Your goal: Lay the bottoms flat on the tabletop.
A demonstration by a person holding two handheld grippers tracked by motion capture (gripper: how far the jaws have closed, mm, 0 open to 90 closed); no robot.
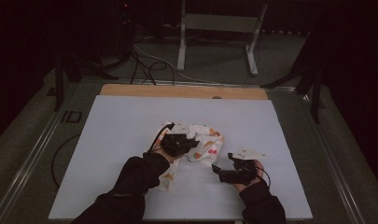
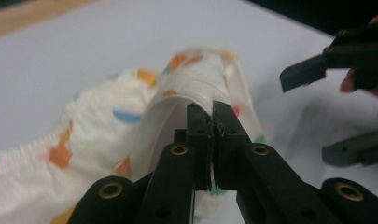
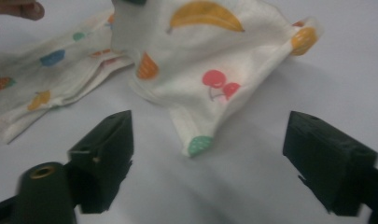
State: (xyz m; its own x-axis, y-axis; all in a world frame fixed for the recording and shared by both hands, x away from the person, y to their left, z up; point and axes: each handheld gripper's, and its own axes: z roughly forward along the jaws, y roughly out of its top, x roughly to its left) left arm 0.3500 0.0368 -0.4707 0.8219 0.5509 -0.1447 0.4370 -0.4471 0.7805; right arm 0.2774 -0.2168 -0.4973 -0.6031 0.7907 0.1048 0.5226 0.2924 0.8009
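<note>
Cloth [image 2: 107, 154] pinched in left tongs [image 2: 212, 122], right tongs [image 3: 207, 154] (gaping)

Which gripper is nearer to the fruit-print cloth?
Left. The left gripper is shut on a fold of the fruit-print cloth; the right gripper is open, beside its corner, not touching.

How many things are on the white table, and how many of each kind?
Cloth with fruit pictures: 1
Grippers: 2, the left gripper pinching a fold of the cloth, the right gripper open beside it
White table: 1, under it all
Total: 3 things on the table
</note>
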